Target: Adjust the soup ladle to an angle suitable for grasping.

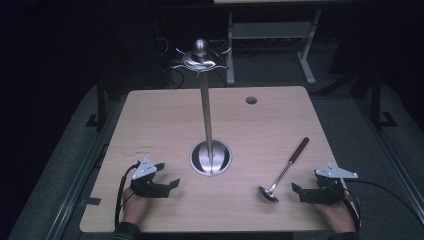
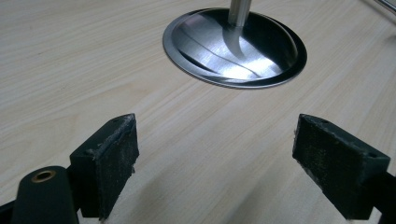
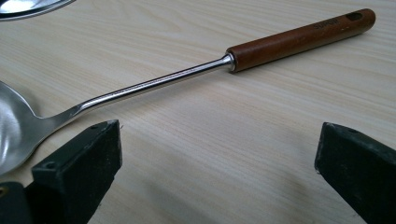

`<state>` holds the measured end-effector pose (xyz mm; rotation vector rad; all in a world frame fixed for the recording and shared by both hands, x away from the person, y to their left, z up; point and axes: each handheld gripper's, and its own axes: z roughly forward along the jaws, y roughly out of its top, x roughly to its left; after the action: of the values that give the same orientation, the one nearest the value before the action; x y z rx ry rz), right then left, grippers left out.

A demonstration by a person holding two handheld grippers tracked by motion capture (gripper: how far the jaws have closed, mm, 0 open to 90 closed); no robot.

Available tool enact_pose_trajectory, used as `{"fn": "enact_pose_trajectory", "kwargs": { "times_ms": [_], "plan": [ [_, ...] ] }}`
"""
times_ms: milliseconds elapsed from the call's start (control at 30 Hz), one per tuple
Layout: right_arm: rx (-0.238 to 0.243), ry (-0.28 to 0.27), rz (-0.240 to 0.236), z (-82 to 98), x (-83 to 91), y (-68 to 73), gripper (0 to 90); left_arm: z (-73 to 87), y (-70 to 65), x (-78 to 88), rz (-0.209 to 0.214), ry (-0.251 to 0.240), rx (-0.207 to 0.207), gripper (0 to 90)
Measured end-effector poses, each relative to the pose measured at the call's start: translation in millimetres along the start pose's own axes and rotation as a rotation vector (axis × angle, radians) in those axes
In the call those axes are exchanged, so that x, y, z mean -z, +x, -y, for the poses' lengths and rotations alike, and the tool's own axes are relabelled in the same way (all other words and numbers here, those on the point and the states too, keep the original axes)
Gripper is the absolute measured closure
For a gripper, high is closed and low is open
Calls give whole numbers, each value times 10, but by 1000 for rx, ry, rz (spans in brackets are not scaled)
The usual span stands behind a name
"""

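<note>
A steel ladle (image 1: 282, 173) with a brown wooden handle (image 3: 299, 39) lies flat on the wooden table (image 1: 160, 120), bowl (image 1: 267, 194) toward the front edge. A tall metal utensil stand (image 1: 206, 107) rises from a round steel base (image 2: 236, 47) at the table's middle, with curved hooks (image 1: 200, 60) at its top. My left gripper (image 1: 172, 183) rests open at the front left, jaws pointing at the base. My right gripper (image 1: 296, 189) rests open at the front right, just right of the ladle's bowl (image 3: 11, 130), nothing between its jaws.
A round cable hole (image 1: 251, 100) sits near the table's far right. Behind the table stands a white metal frame (image 1: 272, 37) on a dark floor. Black cables (image 1: 119, 200) trail from both grippers past the front edge.
</note>
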<state>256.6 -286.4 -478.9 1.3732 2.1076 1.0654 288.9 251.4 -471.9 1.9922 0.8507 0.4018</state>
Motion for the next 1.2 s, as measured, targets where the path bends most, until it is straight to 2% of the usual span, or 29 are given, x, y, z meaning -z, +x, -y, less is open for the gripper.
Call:
{"fn": "enact_pose_trajectory", "kwargs": {
  "times_ms": [133,200,300,367,433,500,533,700,767,800,833,867,900,933,1067,1200],
  "plan": [
    [-10,-3,6,-15,15,-6,8,-3,6,-3,-2,5,2,142],
    [-10,-11,2,-25,37,-2,57,-7,13,-7,-7,9,-2,142],
    [-7,-22,12,-40,52,-6,118,-6,8,-11,-10,10,14,142],
    [-7,-29,14,-43,54,-6,136,-7,10,-10,-12,10,6,142],
    [-14,-26,18,-67,56,-18,194,-5,3,-7,-15,8,-10,142],
    [-13,-32,25,-76,61,-17,227,-4,-5,-6,-12,9,-3,142],
    [-13,-31,33,-100,69,-18,296,-4,-5,-6,-15,9,-7,142],
    [-36,-15,50,-149,43,-47,448,-3,-2,-2,-16,4,-14,142],
    [-41,-13,50,-159,31,-60,466,-1,-8,-2,-15,4,1,142],
    [-44,-10,58,-178,7,-90,530,-2,-5,-2,-14,5,1,142],
    [-50,-9,61,-188,-5,-104,554,-2,-9,-7,-16,1,9,142],
    [-50,-4,64,-197,-15,-119,590,-2,-9,-7,-16,1,9,142],
    [-50,-4,64,-197,-15,-119,590,-5,0,-8,-17,2,-1,142],
    [-47,-6,67,-215,-32,-139,651,-4,1,-8,-16,2,-1,142],
    [-28,-1,74,-257,-52,-159,764,-4,-2,-11,-18,3,-4,142],
    [-40,-3,69,-289,-67,-189,850,-5,2,-9,-17,6,-8,142]
  ]
}}
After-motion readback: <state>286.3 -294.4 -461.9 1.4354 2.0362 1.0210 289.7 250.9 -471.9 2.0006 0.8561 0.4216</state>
